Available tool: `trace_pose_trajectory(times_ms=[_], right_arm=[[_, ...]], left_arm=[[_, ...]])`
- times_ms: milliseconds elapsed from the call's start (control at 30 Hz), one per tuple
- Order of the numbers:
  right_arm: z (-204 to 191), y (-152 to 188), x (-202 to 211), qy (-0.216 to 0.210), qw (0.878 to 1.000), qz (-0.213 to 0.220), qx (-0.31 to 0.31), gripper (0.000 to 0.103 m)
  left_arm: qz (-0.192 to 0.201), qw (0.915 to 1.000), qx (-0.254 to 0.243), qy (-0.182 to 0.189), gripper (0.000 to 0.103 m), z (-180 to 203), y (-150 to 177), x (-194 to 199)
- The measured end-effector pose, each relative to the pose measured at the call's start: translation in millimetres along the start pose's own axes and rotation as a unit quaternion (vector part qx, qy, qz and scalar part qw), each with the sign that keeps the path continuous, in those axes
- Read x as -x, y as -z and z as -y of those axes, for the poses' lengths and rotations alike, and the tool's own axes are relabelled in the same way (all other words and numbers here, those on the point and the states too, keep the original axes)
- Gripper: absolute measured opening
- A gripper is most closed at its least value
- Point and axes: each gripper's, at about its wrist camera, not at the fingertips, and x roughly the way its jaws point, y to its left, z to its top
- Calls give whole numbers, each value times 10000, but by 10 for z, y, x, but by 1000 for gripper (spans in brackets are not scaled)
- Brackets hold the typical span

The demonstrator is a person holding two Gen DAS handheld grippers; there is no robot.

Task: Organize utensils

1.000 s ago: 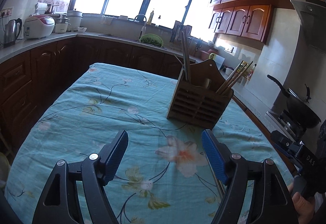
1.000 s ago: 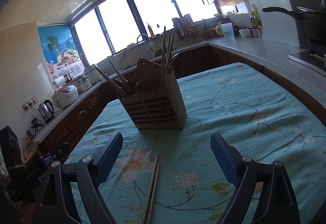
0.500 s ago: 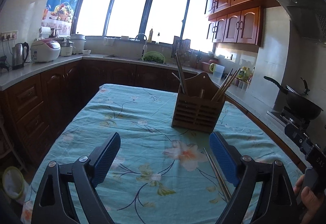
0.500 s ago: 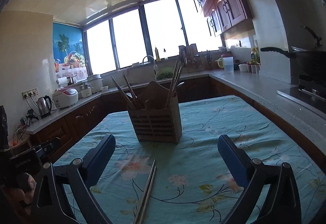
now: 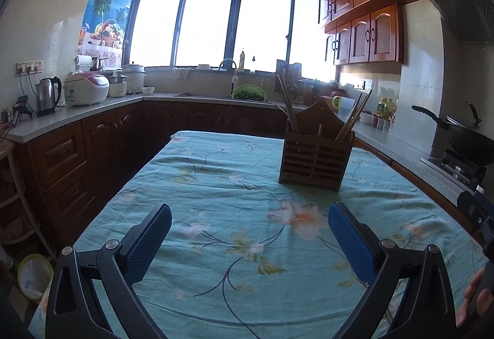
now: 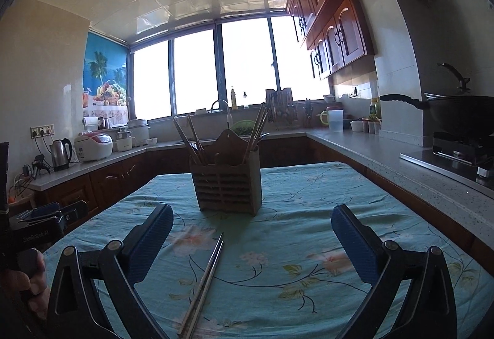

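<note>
Right wrist view: your right gripper (image 6: 251, 226) gapes empty, just widened. Lower it over the metal chopsticks (image 6: 203, 280) beneath, pinch both mid-shaft; left gripper (image 5: 249, 225) likewise gapes.

Kettle (image 5: 48, 95) and rice cooker (image 5: 86, 88) on counter (image 5: 77, 113).

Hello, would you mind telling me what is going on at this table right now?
A person holds a gripper in each hand over a table with a floral cloth, tidying utensils. The left gripper and right gripper have just been opening, and nothing is between their jaws. A wooden utensil holder stands upright on the cloth with chopsticks already in it. One metal pair of chopsticks lies loose on the cloth in front of the right gripper, not yet put away.
</note>
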Motion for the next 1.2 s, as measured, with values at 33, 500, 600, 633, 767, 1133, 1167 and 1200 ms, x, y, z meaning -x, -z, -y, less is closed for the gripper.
trace_pose_trajectory(times_ms=[33, 500, 600, 633, 767, 1133, 1167, 1200], right_arm=[[7, 19, -8, 20, 10000, -21, 19, 103], [102, 119, 29, 105, 9999, -17, -82, 103], [119, 127, 29, 107, 9999, -37, -128, 103], [127, 127, 28, 110, 9998, -50, -136, 103], [150, 136, 9, 122, 9997, -126, -175, 103], [151, 195, 20, 138, 9996, -206, -131, 103], [150, 193, 23, 142, 9996, -201, -127, 103], [148, 194, 22, 140, 9996, -199, -121, 103]], left_arm=[[-6, 10000, -22, -28, 102, 10, 7, 0], [106, 9995, -196, -229, 102, 3, 88, -22], [92, 9994, -221, -240, 102, -12, 98, -35], [81, 9994, -241, -242, 102, -11, 100, -37], [72, 9990, -331, -282, 102, 12, 109, -35], [111, 9981, -498, -339, 102, 53, 136, -30], [120, 9980, -506, -348, 102, 55, 142, -29], [128, 9980, -517, -352, 102, 57, 147, -27]])
